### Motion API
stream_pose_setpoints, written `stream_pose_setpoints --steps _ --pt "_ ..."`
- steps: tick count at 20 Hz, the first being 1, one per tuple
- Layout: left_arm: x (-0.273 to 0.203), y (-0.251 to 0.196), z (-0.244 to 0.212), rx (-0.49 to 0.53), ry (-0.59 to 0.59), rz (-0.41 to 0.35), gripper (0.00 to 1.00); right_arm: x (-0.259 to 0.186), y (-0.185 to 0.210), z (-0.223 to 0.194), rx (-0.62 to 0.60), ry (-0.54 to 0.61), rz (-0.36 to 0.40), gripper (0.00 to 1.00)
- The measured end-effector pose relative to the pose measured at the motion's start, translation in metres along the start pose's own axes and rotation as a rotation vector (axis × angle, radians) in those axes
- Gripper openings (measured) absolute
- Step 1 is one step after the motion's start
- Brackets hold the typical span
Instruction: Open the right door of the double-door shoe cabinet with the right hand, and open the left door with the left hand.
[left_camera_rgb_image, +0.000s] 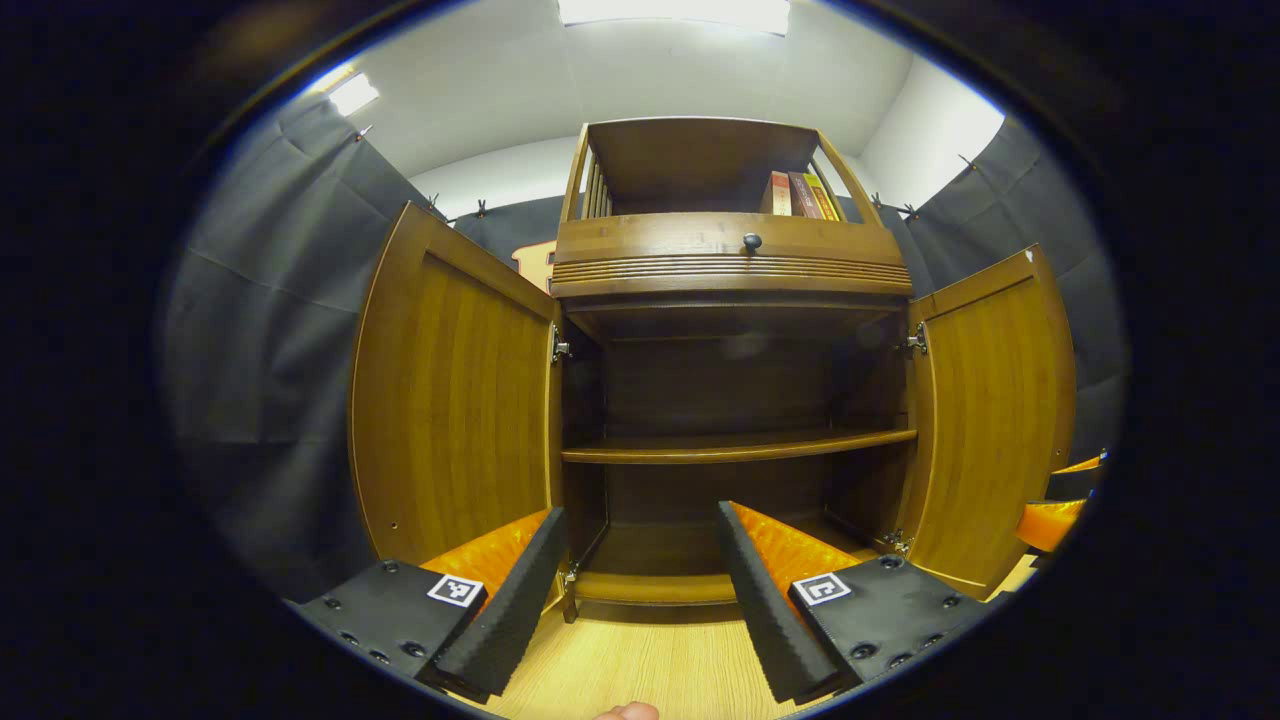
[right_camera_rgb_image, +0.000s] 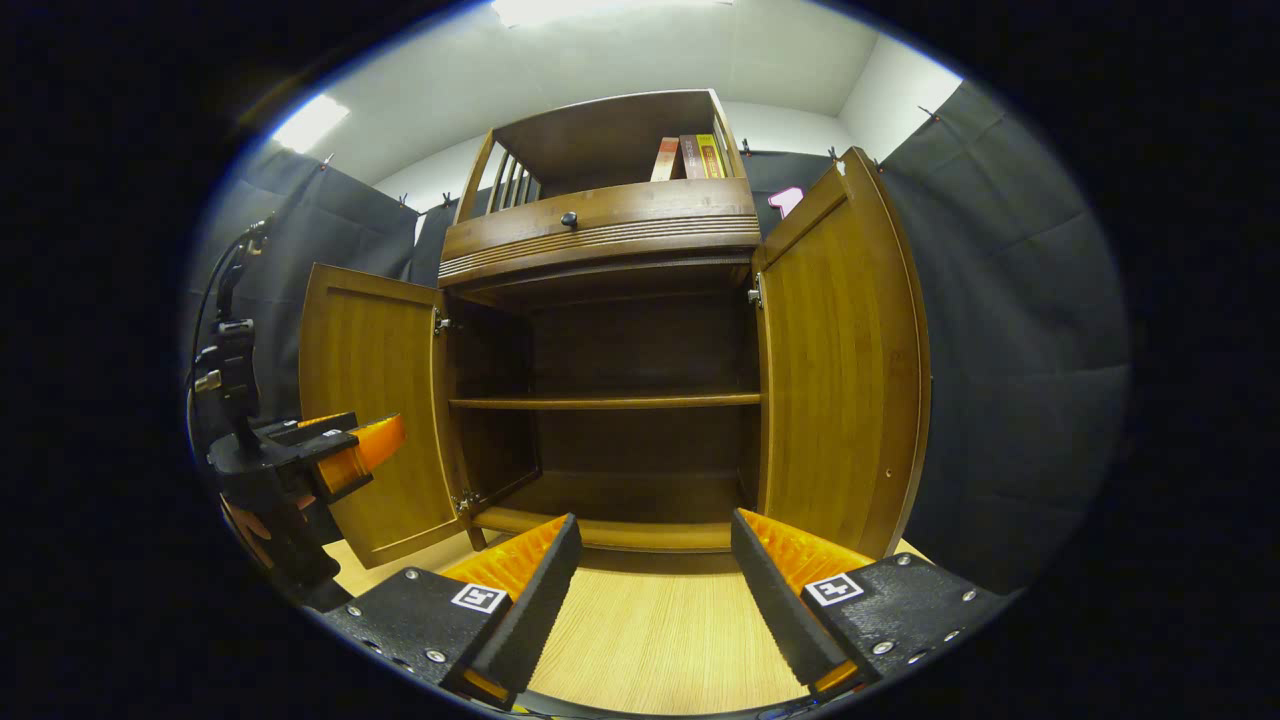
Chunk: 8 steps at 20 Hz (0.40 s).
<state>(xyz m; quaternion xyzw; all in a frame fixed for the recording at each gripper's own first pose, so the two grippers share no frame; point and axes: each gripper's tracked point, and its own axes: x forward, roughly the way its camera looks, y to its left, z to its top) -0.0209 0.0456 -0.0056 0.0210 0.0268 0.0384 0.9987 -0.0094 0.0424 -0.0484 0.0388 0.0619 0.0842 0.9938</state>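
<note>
Since both the left door (left_camera_rgb_image: 450, 400) and right door (right_camera_rgb_image: 840, 370) of the shoe cabinet (right_camera_rgb_image: 610, 225) stand swung wide, the left gripper (left_camera_rgb_image: 640, 580) and right gripper (right_camera_rgb_image: 655, 590), fingers spread wide and holding nothing, sit back from the cabinet's front edge.

You face the cabinet (left_camera_rgb_image: 735, 400), both doors swung wide: the left door (left_camera_rgb_image: 450, 400) to your left, the right door (right_camera_rgb_image: 840, 370) to your right. One shelf (left_camera_rgb_image: 735, 447) spans the inside. Above the doors sits a drawer (left_camera_rgb_image: 730, 250) with a knob (left_camera_rgb_image: 752, 241); books (left_camera_rgb_image: 798, 195) stand in the open top, at its right. Your left gripper (right_camera_rgb_image: 350, 455) hangs before the left door.
</note>
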Motion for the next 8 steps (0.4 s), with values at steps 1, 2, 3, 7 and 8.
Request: stream_pose_setpoints --steps 1,2,3,7,8 --pt "-0.0013 0.0011 -0.0014 0.001 0.000 0.000 0.95 0.0002 0.0004 -0.0009 0.000 0.001 0.000 0.93" --pt "-0.0015 0.0002 -0.0010 0.002 0.002 -0.001 0.95 0.0008 0.0007 -0.0004 0.000 0.001 -0.001 0.93" --pt "-0.0014 0.0003 -0.0009 0.003 0.003 0.000 0.95 -0.0004 -0.0001 -0.0002 0.001 0.001 -0.002 0.93" --pt "-0.0043 0.0009 -0.0007 0.005 0.001 0.000 0.95 -0.0048 -0.0003 0.0014 0.005 -0.006 -0.005 0.93" --pt "-0.0047 0.0013 -0.0004 0.006 0.001 0.001 0.95 -0.0039 -0.0002 0.0014 0.005 -0.006 -0.005 0.93"
